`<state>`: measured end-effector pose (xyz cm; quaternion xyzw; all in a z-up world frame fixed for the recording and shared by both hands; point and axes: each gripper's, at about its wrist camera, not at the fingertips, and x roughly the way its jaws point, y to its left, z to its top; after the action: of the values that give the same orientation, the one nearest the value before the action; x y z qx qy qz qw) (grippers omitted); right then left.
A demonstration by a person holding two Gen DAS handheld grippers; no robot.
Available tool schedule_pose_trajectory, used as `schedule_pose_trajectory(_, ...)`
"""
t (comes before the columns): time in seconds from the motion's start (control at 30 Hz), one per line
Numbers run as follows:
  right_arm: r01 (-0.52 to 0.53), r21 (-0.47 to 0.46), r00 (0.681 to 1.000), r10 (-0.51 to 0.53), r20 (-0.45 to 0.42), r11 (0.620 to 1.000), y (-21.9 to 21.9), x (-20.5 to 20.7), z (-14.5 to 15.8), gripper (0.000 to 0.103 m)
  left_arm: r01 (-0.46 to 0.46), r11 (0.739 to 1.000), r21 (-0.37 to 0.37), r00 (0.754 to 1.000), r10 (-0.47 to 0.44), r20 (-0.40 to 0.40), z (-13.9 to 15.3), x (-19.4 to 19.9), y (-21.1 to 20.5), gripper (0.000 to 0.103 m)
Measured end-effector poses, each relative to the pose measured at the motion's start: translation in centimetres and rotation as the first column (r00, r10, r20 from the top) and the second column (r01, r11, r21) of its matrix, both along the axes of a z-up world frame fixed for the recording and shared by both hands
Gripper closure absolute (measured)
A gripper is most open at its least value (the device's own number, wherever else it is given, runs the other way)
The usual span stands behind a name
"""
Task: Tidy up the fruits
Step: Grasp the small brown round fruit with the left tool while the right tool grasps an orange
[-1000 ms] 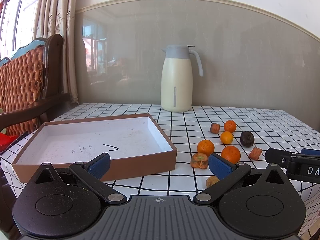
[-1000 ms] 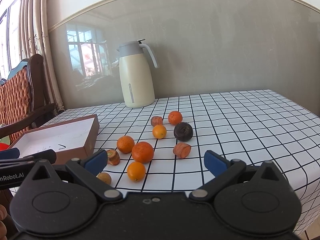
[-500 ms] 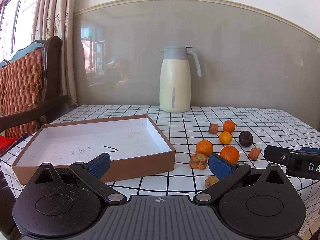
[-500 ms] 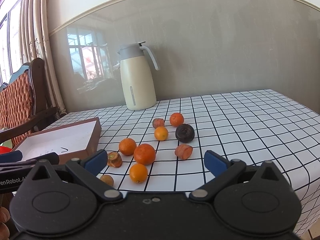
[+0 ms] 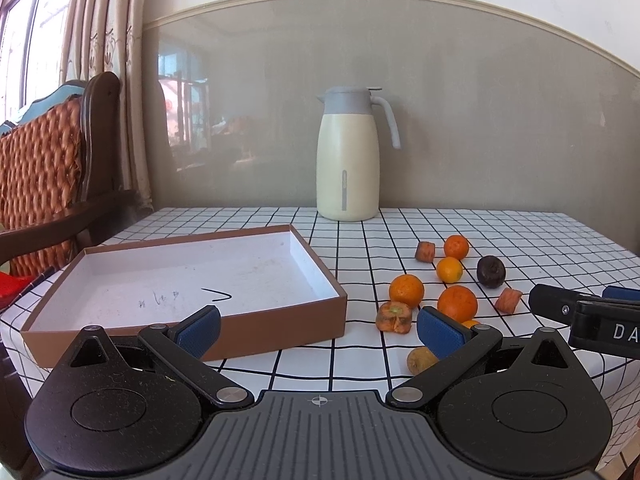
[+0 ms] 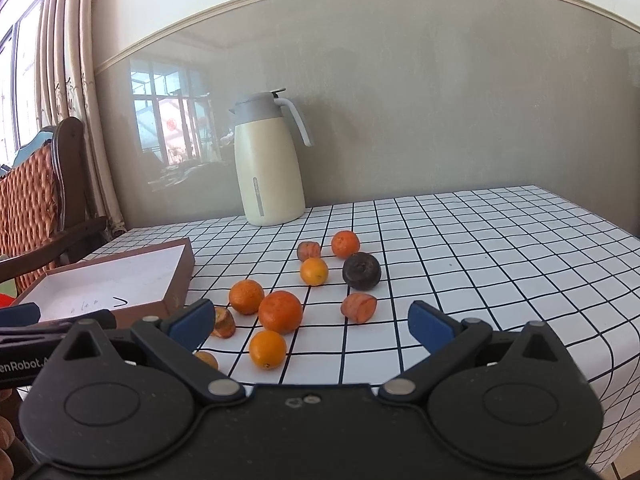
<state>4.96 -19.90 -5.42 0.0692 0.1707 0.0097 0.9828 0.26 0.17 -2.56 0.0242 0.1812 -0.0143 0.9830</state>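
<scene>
The left gripper (image 5: 319, 328) is held level and points forward. Its two blue pads (image 5: 199, 325) stand wide apart, with nothing between them. The right gripper (image 6: 311, 319) is also level, and its jaws are spread wide and hold nothing. In the left wrist view, the right gripper shows at 3 o'clock. In the right wrist view, the left gripper shows at 9 o'clock.

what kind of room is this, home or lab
Most likely a home dining or living room: a checked tablecloth with a cream thermos jug on it, a carved wooden chair with woven cushion, and window curtains.
</scene>
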Motion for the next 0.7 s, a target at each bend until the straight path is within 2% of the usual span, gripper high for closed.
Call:
schedule_pose_trajectory(0.17,-0.019,-0.034,1.0,0.018,-0.02,0.999,0.3,0.2,-0.1,0.007,0.029,1.0,0.008,0.999,-0.029,-0.018,-0.2,0.0,-0.4,0.0)
schedule_pose_trajectory(0.23,-0.025,-0.048,0.999,0.024,-0.025,0.999,0.4,0.2,-0.1,0.012,0.039,0.999,0.006,0.999,-0.039,-0.025,-0.4,0.0,-0.6,0.0)
schedule_pose_trajectory(0.3,-0.035,-0.042,0.999,0.033,-0.037,0.998,0.3,0.3,-0.1,0.023,0.053,0.999,0.009,0.998,-0.053,-0.035,-0.6,0.1,-0.9,0.0)
schedule_pose_trajectory(0.57,-0.071,0.003,0.993,0.071,-0.089,0.997,-0.2,0.9,-0.6,0.038,0.098,0.993,0.069,0.993,-0.093,-0.078,-1.9,0.6,-2.7,0.001)
schedule_pose_trajectory(0.6,-0.078,0.013,0.992,0.079,-0.096,0.997,-0.3,1.0,-0.7,0.045,0.106,0.992,0.075,0.992,-0.099,-0.082,-2.1,0.6,-2.9,0.003)
schedule_pose_trajectory(0.63,-0.092,0.025,0.99,0.094,-0.105,0.995,-0.4,1.2,-0.8,0.049,0.113,0.99,0.085,0.991,-0.106,-0.087,-2.3,0.7,-3.2,0.015)
schedule_pose_trajectory(0.67,-0.102,0.033,0.988,0.105,-0.113,0.994,-0.4,1.3,-0.9,0.056,0.123,0.988,0.089,0.988,-0.114,-0.101,-2.5,0.9,-3.4,0.021)
schedule_pose_trajectory(0.7,-0.105,0.035,0.986,0.109,-0.122,0.994,-0.4,1.5,-1.0,0.057,0.128,0.988,0.082,0.986,-0.118,-0.121,-2.7,1.2,-3.6,0.021)
